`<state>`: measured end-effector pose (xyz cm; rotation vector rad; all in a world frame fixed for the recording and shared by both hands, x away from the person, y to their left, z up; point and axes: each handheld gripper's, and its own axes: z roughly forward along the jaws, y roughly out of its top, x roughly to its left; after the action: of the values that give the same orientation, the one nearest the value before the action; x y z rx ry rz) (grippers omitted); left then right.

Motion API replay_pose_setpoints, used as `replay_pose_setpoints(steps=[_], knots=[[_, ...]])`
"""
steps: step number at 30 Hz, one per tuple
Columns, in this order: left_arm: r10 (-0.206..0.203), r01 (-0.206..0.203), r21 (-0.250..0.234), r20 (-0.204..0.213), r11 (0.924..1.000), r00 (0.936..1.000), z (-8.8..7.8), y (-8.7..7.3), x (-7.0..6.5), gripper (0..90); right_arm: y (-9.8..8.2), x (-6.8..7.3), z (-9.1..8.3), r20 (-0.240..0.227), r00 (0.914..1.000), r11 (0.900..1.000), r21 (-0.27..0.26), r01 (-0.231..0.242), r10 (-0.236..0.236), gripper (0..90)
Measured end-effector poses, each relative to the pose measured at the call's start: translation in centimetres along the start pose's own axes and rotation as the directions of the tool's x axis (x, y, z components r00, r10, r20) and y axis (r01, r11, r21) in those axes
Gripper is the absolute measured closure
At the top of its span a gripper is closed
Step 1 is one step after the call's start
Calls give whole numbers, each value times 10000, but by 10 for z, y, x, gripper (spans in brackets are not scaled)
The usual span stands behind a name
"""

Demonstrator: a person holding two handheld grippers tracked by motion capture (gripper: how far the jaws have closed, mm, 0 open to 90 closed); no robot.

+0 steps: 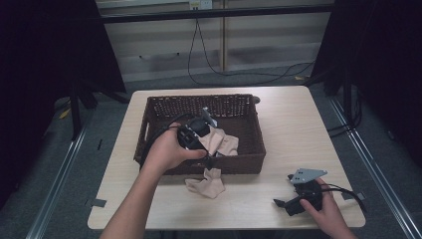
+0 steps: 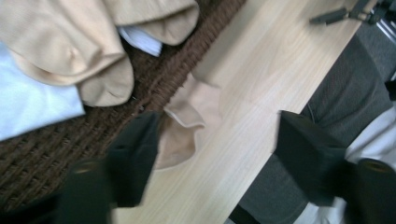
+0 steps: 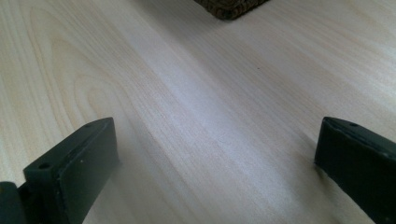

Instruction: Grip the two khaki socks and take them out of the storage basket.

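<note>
A left gripper [image 1: 208, 160], jaws spread and empty, hovers above a beige sock [image 1: 206, 182] just outside the wicker basket's [image 1: 154, 107] near wall, where closing might snag wicker; the right gripper [image 1: 284, 203] rests open, near-right.

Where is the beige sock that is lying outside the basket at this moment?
The beige sock lies on the table, against the basket's near wall, below the left gripper. In the left gripper view it sits beside the brown wicker.
</note>
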<state>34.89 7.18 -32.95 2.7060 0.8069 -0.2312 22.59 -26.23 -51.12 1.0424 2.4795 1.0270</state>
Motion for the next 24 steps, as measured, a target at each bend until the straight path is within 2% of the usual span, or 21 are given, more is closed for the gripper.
replay_pose_setpoints(steps=[1, 2, 3, 4, 8, 9, 10, 12, 14, 15, 16, 18, 24], knots=[[0, 0, 0, 0, 10000, 10000, 0, 0, 0, 200, 0, 0, 0, 0, 10000, 10000, 1, 1, -1, 0], [90, -96, -234, -281, 9997, 9996, -5, 3, 3, 140, 0, 0, 0, 1, 10000, 10000, 2, 1, -1, 0], [90, -96, -234, -281, 9997, 9996, -5, 3, 3, 96, 0, 0, 0, 0, 10000, 10000, -1, 4, -4, 0], [-19, -10, -549, -537, 9985, 9986, -10, 5, 7, 83, 0, 0, 0, 0, 10000, 10000, -22, 34, -34, 0], [-226, 159, -860, -776, 9962, 9967, -16, 8, 14, 62, 0, 0, 0, 9, 10000, 10000, -14, 41, -41, 0], [-178, 99, -888, -880, 9960, 9960, -16, 9, 18, 62, 0, 0, 0, 14, 10000, 10000, -10, 42, -42, 0], [-315, 224, -922, -993, 9955, 9946, -16, 11, 23, 59, 0, 0, 0, 11, 10000, 10000, -6, 37, -37, 0], [-490, 400, -879, -1030, 9953, 9935, -13, 13, 29, 60, 0, 0, 0, 12, 10000, 10000, -6, 38, -38, 0], [-466, 380, -843, -1031, 9957, 9936, -12, 14, 31, 66, 0, 0, 0, -1, 10000, 10000, -22, 34, -34, 0], [-616, 537, -720, -1127, 9960, 9917, -7, 17, 38, 68, 0, 0, 0, 1, 10000, 10000, -22, 34, -34, 0], [-616, 537, -720, -1127, 9960, 9917, -7, 17, 38, 68, 0, 0, 0, 1, 10000, 10000, -22, 34, -34, 0], [-689, 604, -753, -1158, 9953, 9909, 2, 21, 46, 70, 0, 0, 0, 12, 10000, 10000, -9, 42, -42, 0], [-941, 849, -768, -1254, 9934, 9876, 17, 26, 57, 70, 0, 0, 0, -2, 10000, 10000, -24, 33, -33, 0]])
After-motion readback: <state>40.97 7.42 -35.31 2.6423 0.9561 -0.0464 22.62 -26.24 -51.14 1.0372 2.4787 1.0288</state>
